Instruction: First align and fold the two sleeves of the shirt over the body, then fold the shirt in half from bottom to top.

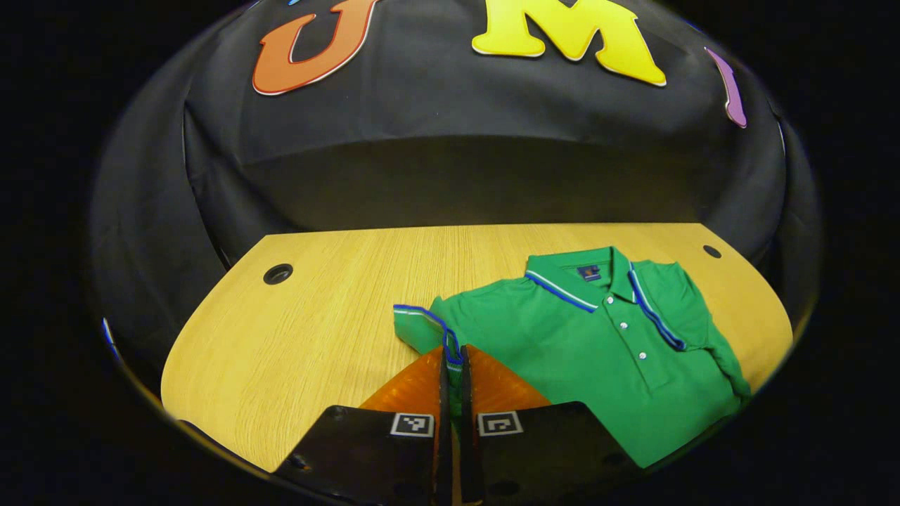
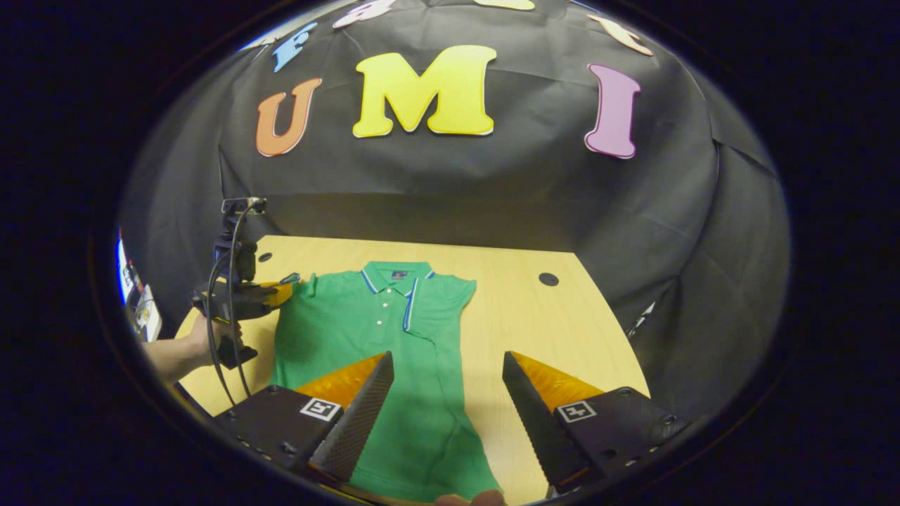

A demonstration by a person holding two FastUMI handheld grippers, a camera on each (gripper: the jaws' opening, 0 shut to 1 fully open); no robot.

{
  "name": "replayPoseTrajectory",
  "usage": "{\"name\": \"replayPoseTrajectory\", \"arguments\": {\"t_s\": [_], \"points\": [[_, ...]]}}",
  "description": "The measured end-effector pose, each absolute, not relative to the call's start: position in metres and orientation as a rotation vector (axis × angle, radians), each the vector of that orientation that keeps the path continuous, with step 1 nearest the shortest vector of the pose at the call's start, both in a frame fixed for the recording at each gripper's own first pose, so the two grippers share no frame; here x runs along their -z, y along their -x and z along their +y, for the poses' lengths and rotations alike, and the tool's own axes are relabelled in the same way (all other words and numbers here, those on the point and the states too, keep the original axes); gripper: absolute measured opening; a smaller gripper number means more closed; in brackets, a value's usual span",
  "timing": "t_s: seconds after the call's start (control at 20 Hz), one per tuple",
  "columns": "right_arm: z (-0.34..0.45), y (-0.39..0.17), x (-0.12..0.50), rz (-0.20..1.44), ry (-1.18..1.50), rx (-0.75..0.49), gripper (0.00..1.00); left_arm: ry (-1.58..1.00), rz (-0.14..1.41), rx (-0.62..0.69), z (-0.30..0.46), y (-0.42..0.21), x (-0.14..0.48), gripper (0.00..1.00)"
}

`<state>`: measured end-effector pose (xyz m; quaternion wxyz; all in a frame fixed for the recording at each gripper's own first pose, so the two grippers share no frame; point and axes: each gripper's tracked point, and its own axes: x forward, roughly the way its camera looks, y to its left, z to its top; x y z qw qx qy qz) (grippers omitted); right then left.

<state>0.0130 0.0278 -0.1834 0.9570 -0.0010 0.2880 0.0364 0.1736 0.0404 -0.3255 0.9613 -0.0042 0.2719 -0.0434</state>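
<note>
While left gripper (image 1: 454, 365) pinches sleeve (image 1: 422, 327), right gripper (image 2: 446, 372) gapes.

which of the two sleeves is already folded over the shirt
The sleeve on the right gripper's side lies folded over the shirt. The other sleeve still sticks out sideways, pinched by the left gripper.

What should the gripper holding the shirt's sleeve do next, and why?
Probably the left gripper should carry the sleeve it pinches across onto the shirt body and lay it flat. That sleeve is not yet folded over the body, while the other one looks already tucked in. The right gripper hangs open above the table.
</note>
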Motion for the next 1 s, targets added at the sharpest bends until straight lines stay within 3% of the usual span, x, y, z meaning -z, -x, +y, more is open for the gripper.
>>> {"name": "replayPoseTrajectory", "arguments": {"t_s": [0.45,0.8,1.0], "points": [[0.000,0.003,0.177,0.558,-0.016,-0.023,0.95,-0.078,0.486,0.211,-0.033,-0.192,0.287,0.06],[-0.044,0.022,0.186,0.577,-0.036,0.058,0.95,-0.119,0.508,0.285,-0.117,-0.199,0.308,0.07],[-0.061,0.027,0.186,0.583,-0.011,0.078,0.95,-0.095,0.522,0.276,-0.147,-0.197,0.330,0.13]]}}
